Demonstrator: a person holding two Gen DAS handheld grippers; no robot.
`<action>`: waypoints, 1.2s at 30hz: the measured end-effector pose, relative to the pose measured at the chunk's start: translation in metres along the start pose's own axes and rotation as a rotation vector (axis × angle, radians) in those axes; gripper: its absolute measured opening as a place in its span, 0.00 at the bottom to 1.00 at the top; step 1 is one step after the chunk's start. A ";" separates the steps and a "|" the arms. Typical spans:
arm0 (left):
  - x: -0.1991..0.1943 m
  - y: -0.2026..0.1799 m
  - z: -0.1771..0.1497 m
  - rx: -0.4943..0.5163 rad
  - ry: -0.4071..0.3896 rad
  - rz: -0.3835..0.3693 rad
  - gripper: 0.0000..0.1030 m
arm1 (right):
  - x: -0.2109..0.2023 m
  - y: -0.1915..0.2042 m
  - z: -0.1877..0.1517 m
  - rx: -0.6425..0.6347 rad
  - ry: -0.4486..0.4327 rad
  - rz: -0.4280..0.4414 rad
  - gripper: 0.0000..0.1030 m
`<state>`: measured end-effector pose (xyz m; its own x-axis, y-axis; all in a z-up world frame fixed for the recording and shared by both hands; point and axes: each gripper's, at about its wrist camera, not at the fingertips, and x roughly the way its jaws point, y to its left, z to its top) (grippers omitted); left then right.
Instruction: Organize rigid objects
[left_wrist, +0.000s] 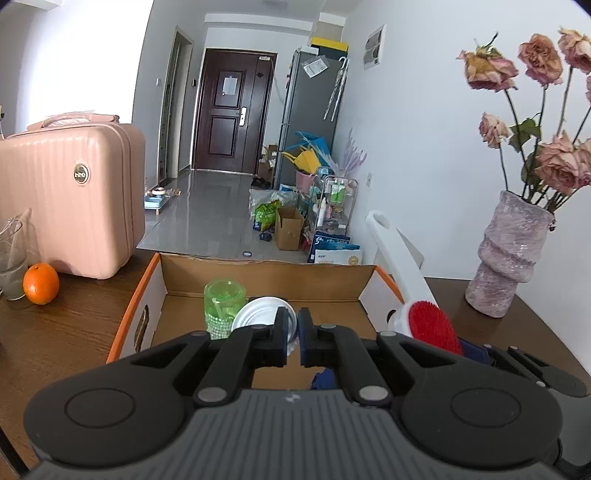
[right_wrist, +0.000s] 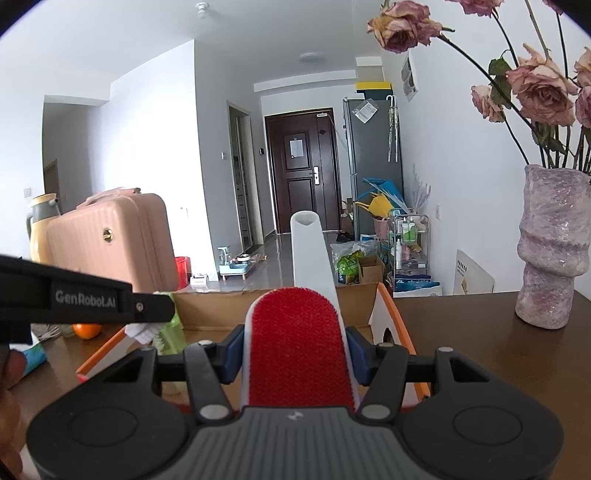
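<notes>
Pinching a white-handled red lint brush (right_wrist: 297, 347) between its fingers, right gripper (right_wrist: 295, 360) holds it over cardboard box (left_wrist: 266, 271), handle toward 12 o'clock. Left gripper (left_wrist: 293, 338) fingers nearly pressed together, gripping nothing, above a silver can (left_wrist: 255, 314); green cup (left_wrist: 221, 302) at 10 o'clock.

A pink suitcase (left_wrist: 70, 195) stands at nine o'clock on the desk (left_wrist: 66, 332), an orange (left_wrist: 41, 283) beside it; a vase (left_wrist: 509, 254) of perhaps dried roses (left_wrist: 539, 59) at three o'clock.
</notes>
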<state>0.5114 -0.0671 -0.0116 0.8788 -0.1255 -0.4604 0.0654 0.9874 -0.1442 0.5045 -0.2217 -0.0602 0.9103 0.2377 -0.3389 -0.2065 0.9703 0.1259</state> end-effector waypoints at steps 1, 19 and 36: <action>0.004 0.000 0.001 -0.001 0.006 0.005 0.06 | 0.004 -0.001 0.001 0.002 0.001 -0.002 0.54; 0.054 0.003 0.016 -0.021 0.094 0.083 0.06 | 0.059 0.002 0.013 0.014 0.053 -0.030 0.54; 0.074 0.011 0.014 -0.041 0.168 0.123 0.07 | 0.097 -0.002 0.016 0.009 0.101 -0.076 0.53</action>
<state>0.5841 -0.0639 -0.0350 0.7874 -0.0215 -0.6161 -0.0603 0.9919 -0.1117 0.5994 -0.2015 -0.0787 0.8822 0.1670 -0.4402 -0.1346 0.9854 0.1040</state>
